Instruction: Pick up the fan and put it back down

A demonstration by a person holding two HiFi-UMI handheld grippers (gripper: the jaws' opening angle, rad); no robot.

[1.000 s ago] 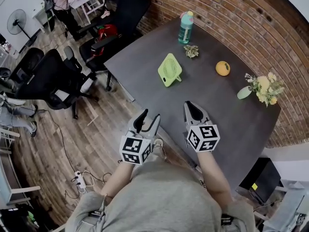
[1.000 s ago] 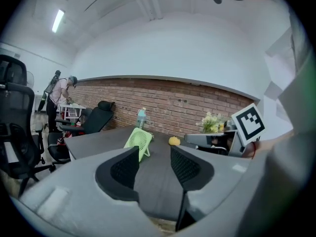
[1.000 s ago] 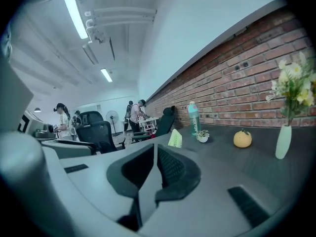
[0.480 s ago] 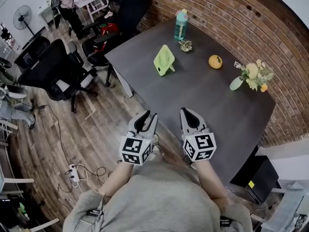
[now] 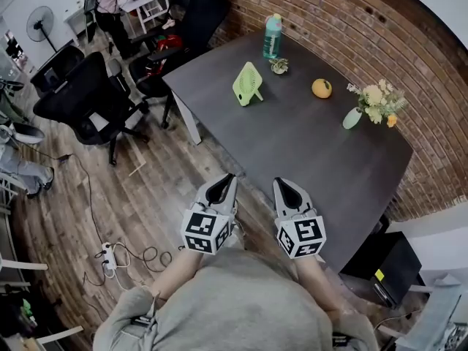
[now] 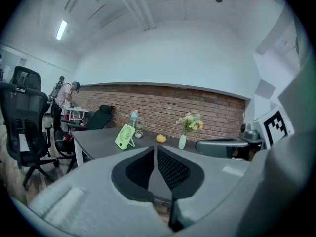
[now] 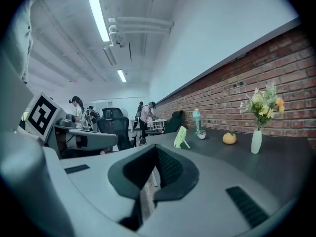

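Two grippers hang at the near edge of the table (image 5: 329, 159), both empty and well apart from the fan (image 5: 248, 83). At the left, the left gripper (image 5: 223, 181) has its jaws together. They have just been closing, with nothing between them, over the wooden floor just off the table's edge. Further in, the fan stands upright on its little prop near the table's far left corner, beside a bottle (image 5: 272, 35) and a small plant (image 5: 278, 65). To its right, the right gripper (image 5: 281, 185) is likewise closed on nothing.

As things lie, this fits either a fan waiting to be lifted or one already set back on the table, and the pictures do not settle which. Any grip on it would, I judge, call for opened jaws, a long reach across the table, and care not to tip so thin a thing off its prop.
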